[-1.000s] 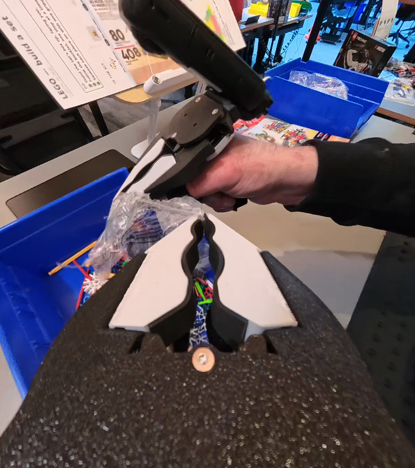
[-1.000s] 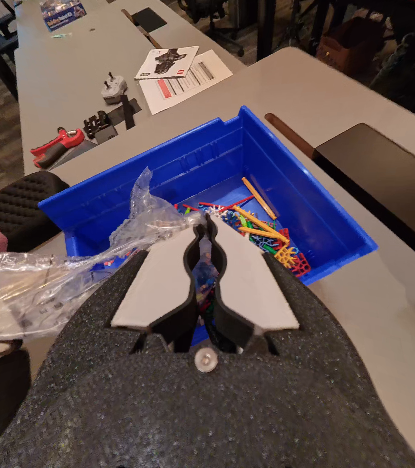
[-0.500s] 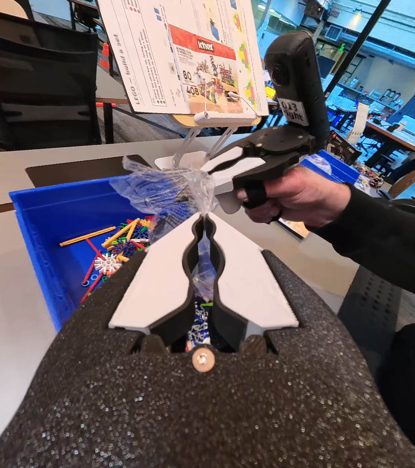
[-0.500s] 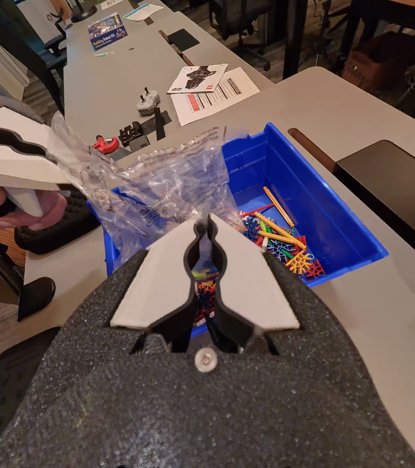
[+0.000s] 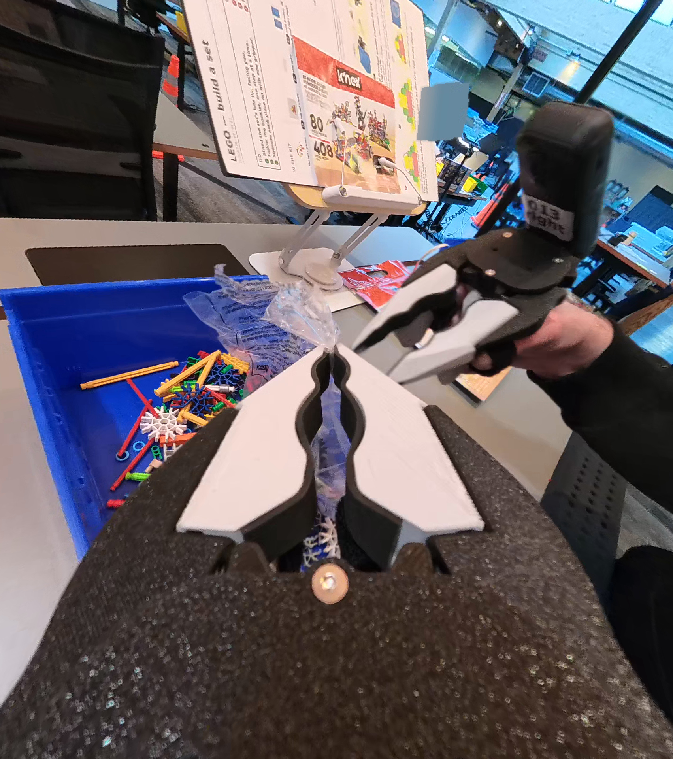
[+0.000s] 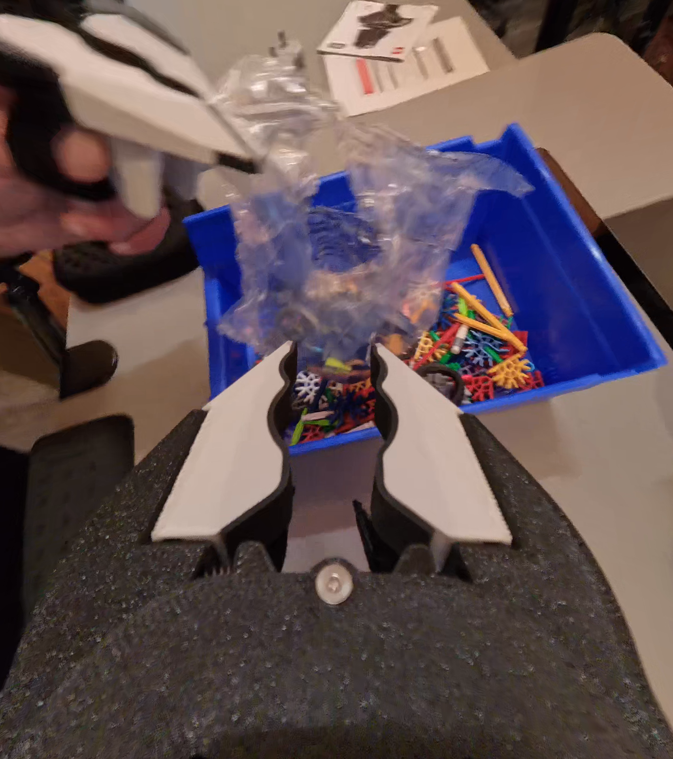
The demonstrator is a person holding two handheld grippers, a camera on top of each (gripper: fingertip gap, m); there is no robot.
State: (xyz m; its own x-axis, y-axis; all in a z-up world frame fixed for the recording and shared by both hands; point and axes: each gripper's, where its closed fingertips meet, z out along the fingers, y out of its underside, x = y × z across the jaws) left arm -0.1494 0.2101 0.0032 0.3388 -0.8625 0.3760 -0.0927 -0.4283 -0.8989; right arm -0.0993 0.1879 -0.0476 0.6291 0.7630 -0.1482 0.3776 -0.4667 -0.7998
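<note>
My left gripper (image 5: 330, 353) is shut on a clear plastic bag (image 5: 269, 316) and holds it above a blue bin (image 5: 47, 369). The bag hangs open over the bin in the right wrist view (image 6: 338, 230), blurred. Several coloured rods and connector pieces (image 5: 178, 402) lie in the bin, also seen in the right wrist view (image 6: 466, 341). My right gripper (image 6: 332, 353) is open and empty, just in front of the bag's lower end. It shows in the left wrist view (image 5: 371, 361), apart from the bag, held by a hand in a black sleeve.
A stand (image 5: 326, 246) with a printed sheet and box (image 5: 318, 102) stands behind the bin. A red packet (image 5: 371, 279) lies beside it. Papers (image 6: 400, 49) lie on the far table. A black chair (image 6: 76, 472) sits at the left. About 8 cm separates my left fingertips from my right.
My right gripper has let go of the bag, opened and drawn back. The bag now hangs from my left gripper alone, and more pieces lie in the bin.
</note>
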